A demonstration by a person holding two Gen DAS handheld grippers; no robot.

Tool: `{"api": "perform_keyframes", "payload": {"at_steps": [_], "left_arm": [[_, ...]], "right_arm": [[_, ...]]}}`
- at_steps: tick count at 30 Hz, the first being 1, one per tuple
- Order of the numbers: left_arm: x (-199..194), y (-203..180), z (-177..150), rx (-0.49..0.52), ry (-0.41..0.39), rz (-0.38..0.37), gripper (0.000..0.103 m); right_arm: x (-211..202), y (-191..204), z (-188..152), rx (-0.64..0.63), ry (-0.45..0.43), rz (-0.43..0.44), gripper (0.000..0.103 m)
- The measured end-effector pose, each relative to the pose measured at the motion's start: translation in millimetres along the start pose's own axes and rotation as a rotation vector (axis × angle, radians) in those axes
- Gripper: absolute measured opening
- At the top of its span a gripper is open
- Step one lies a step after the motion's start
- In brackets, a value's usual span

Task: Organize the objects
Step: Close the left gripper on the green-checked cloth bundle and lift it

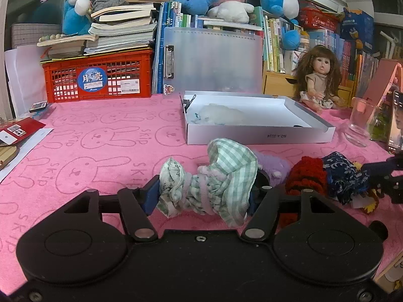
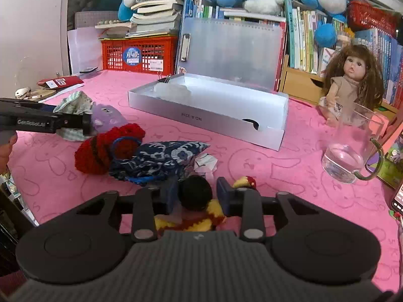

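My left gripper (image 1: 202, 196) is shut on a green checked doll garment (image 1: 214, 176) just above the pink cloth. A purple plush piece (image 1: 272, 163) lies behind it. A red knitted piece (image 1: 307, 176) and a dark blue patterned cloth (image 1: 345, 176) lie to its right. My right gripper (image 2: 197, 195) has its jaws around a small yellow and red knitted doll with a black head (image 2: 196, 188). The red knit (image 2: 105, 148) and blue cloth (image 2: 158, 158) lie just ahead of it. An open white box (image 1: 257, 136) stands behind, also in the right wrist view (image 2: 209, 118).
A brown-haired doll (image 2: 352, 80) sits at the back right beside a glass mug (image 2: 352, 148). A phone (image 1: 396, 120) stands at the right edge. A red crate (image 1: 98, 78), stacked books and plush toys line the back. Cards and papers (image 1: 17, 130) lie at left.
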State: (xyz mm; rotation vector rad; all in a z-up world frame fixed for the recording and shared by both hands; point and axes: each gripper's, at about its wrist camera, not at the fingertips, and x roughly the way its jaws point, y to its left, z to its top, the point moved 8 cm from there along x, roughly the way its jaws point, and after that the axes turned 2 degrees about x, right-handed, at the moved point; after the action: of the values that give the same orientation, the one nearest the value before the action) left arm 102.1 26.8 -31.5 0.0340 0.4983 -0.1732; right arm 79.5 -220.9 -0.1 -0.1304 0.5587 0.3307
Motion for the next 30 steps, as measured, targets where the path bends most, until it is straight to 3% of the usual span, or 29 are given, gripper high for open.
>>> {"api": "perform_keyframes", "payload": {"at_steps": [5,9,15,16,17,19,22,30], "left_arm": [[2,0,-3,0.000,0.009,0.002,0.067],[4,0,-5,-0.004,0.013,-0.005,0.077],[11,-3,-11,0.000,0.043,-0.016,0.082],[12,-3,-12,-0.003,0.047,-0.017,0.081],[12,-3,-12,-0.003,0.048,-0.018,0.080],[11,-2,-12,-0.002,0.042,-0.004,0.064],[7,0,-9,-0.017,0.032,0.004,0.056],[-6,1,5,-0.013,-0.027,0.007,0.054]], "right_arm": [[5,-5,6,0.016,0.038,0.054,0.054],[14,-15,10,0.111,0.078,0.125,0.055],[19,-26,7,0.238,0.097,0.189,0.051],[18,-27,6,0.253,0.096,0.199,0.039],[17,-26,6,0.263,0.095,0.205,0.036],[16,-24,5,0.250,0.088,0.189,0.036],[12,-16,6,0.203,0.072,0.155,0.036],[7,-13,14,0.197,0.043,0.137,0.036]]}}
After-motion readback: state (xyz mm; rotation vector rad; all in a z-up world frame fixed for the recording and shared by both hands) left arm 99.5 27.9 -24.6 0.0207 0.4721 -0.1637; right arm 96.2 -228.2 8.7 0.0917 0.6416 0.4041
